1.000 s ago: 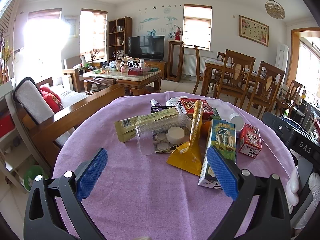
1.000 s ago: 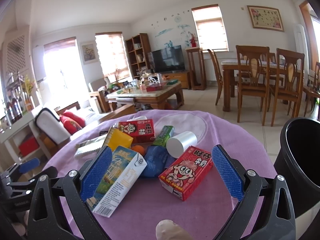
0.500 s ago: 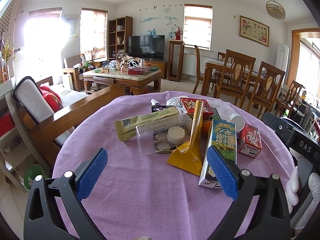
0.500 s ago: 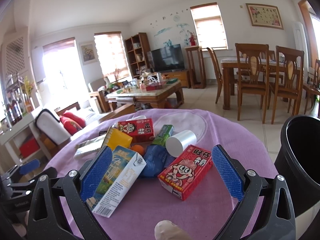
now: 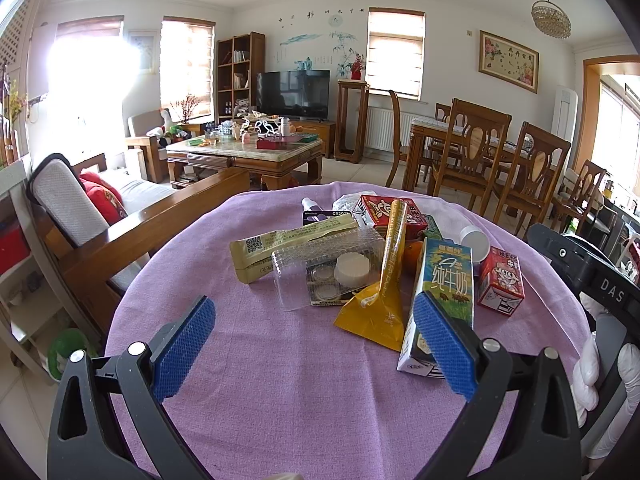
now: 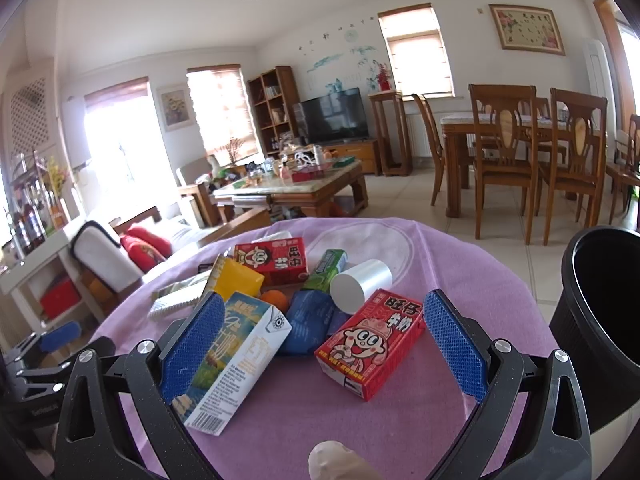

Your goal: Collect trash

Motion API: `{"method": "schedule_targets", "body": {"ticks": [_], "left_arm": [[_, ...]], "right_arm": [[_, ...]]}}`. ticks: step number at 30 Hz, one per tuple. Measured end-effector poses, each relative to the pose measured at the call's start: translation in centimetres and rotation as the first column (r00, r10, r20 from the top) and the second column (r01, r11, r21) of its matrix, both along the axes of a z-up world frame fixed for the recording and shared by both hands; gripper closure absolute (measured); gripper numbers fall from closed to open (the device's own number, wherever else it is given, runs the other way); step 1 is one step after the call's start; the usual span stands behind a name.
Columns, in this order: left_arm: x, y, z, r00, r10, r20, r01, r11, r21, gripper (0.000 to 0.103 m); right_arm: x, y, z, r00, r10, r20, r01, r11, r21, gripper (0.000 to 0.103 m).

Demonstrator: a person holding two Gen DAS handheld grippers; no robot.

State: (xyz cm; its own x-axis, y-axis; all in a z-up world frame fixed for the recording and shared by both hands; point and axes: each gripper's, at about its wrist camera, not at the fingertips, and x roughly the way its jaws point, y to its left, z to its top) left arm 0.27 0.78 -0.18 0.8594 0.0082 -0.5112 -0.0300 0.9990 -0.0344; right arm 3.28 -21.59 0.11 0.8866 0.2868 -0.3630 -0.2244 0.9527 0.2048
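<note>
left gripper [image 5: 314, 344] wide open, held nothing | right gripper [image 6: 324, 344] wide open, held nothing | red milk box [image 6: 370, 342] lay between its fingers on the desk [image 6: 460, 280] | black bin [image 6: 604, 320] beside desk

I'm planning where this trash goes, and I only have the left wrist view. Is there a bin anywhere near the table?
Observer: Yes. The right wrist view shows a black bin standing on the floor beside the table.
Operator: Is the right gripper holding anything?
Observer: No. The right gripper is open, and a red box lies just ahead of its fingers.
Operator: Anything hidden behind the milk carton?
Observer: A blue pouch lies between the milk carton and that red box.
</note>
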Motion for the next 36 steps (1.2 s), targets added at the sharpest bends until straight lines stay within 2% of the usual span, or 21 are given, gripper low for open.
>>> {"method": "schedule_targets", "body": {"ticks": [31, 34, 36], "left_arm": [[0.0, 0.0, 0.0, 1.000, -0.004, -0.003, 0.004, 1.000, -0.003, 0.005], [0.6, 0.6, -0.3, 0.999, -0.036, -0.032, 0.034, 0.998, -0.052, 0.005], [1.3, 1.5, -0.8, 0.995, -0.072, -0.065, 0.064, 0.991, -0.118, 0.005]], "right_arm": [[0.1, -0.3, 0.0, 1.000, -0.001, -0.003, 0.001, 1.000, 0.010, 0.005], [0.7, -0.5, -0.3, 0.999, 0.022, -0.047, -0.020, 0.999, 0.038, 0.005], [1.3, -1.0, -0.5, 0.995, 0.041, -0.086, -0.036, 0.997, 0.066, 0.005]]}}
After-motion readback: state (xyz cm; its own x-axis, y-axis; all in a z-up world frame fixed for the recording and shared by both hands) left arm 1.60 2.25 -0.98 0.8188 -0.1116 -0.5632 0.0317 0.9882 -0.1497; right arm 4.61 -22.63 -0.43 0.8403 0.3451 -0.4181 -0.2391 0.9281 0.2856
